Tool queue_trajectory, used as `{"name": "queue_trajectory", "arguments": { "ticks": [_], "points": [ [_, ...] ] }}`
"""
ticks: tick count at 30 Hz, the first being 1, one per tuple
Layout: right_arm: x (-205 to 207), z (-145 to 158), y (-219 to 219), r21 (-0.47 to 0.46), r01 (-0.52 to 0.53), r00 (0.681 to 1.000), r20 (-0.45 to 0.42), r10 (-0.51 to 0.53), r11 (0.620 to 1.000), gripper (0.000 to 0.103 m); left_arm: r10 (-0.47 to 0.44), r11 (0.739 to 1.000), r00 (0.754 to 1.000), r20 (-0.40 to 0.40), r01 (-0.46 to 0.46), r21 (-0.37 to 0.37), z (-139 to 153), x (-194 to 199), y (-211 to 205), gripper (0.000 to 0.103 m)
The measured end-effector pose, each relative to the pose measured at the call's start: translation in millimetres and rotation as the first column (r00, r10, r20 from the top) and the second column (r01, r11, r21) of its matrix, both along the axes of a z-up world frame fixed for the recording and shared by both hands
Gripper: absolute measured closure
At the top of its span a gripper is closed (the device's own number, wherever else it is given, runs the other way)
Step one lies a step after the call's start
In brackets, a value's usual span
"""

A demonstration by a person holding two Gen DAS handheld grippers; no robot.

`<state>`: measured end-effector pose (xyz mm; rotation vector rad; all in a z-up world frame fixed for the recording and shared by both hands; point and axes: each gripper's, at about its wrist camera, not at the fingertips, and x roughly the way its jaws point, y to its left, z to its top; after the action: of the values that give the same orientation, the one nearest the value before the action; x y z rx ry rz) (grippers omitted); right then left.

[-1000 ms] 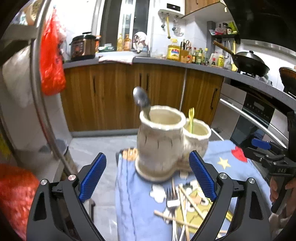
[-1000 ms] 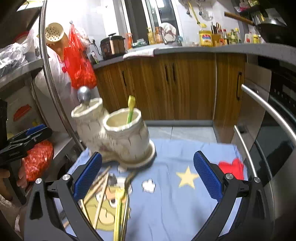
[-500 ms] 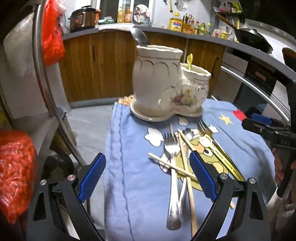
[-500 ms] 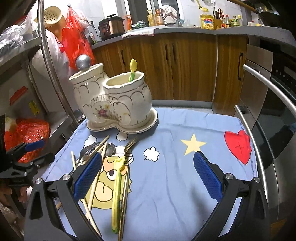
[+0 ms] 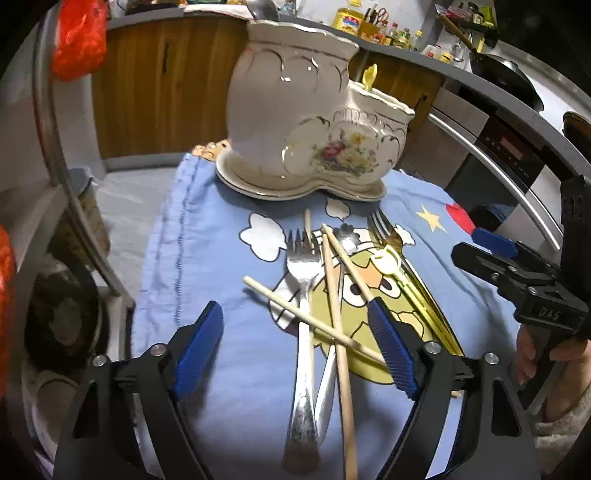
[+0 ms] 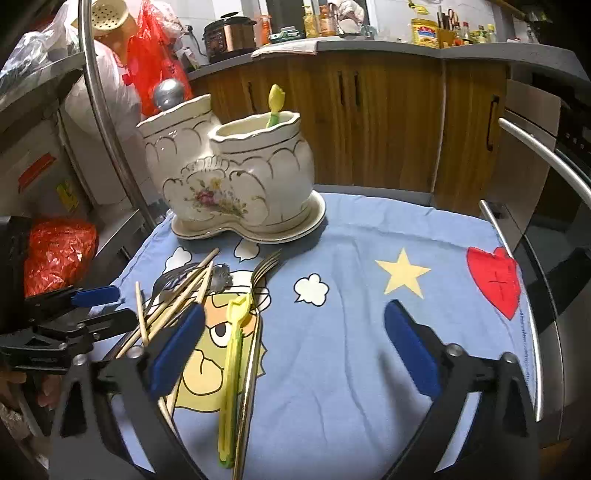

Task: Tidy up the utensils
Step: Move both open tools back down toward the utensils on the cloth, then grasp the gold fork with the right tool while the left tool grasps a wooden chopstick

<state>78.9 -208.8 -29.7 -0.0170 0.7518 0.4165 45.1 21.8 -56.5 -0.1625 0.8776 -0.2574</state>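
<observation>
Black tongs [image 5: 295, 347] with ribbed blue pads [image 5: 391, 354], silver screws, "DAS" lettering on one.

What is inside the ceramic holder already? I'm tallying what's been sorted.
A yellow utensil sticks up from the holder's shorter cup, and a metal spoon rises from the taller one. The cup walls hide their lower parts and anything else inside.

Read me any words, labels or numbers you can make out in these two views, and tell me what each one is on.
"DAS", or close to it: embossed on the black body of the right gripper, seen from the left wrist view; the middle letter is uncertain.
Yellow bottle on the counter: label too blurred to read.
Oven control panel: markings too small to read.
Red and yellow stickers on the white appliance: unreadable.
Nothing else legible.
</observation>
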Motion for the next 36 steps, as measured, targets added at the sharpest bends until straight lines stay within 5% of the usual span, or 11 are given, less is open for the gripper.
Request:
{"name": "queue_trajectory", "arguments": {
  "ticks": [3,6,13,18,28,34,36],
  "points": [
    [2.9,-2.8,1.9,-0.003,-0.009,1.0,-0.009,0.009,1.0,0.025,-0.003,0.999,1.0,-0.02,0.002,-0.036,-3.3,4.1,1.5,0.043],
    [6.0,-5.4,2.2,0.009,-0.02,0.999,-0.027,0.02,1.0,0.036,0.005,0.996,0.999,-0.036,-0.008,-0.087,-4.4,3.4,5.7,0.043],
    [7.9,-2.2,3.1,0.018,-0.042,0.999,-0.029,0.042,0.999,0.041,0.032,0.999,0.999,0.042,-0.031,-0.022,20.4,-28.5,-13.5,0.047],
    [7.5,3.0,0.8,0.035,-0.047,0.999,-0.017,0.048,0.998,0.045,0.008,1.0,0.999,-0.039,-0.009,-0.025,9.5,-34.6,-34.4,0.049],
    [31.4,-10.3,13.1,0.105,-0.09,0.991,-0.094,0.1,0.99,0.072,0.05,0.999,0.997,-0.056,-0.05,0.007,2.3,-30.7,-55.2,0.052],
    [50.3,-23.0,27.3,0.123,-0.111,0.981,-0.147,0.129,0.986,0.075,0.074,0.997,0.995,-0.063,-0.074,0.006,6.3,-33.4,-54.9,0.054],
    [55.7,-26.8,30.5,0.131,-0.114,0.977,-0.165,0.135,0.985,0.086,0.073,0.997,0.995,-0.063,-0.072,0.007,8.2,-36.1,-57.0,0.054]
  ]
}}
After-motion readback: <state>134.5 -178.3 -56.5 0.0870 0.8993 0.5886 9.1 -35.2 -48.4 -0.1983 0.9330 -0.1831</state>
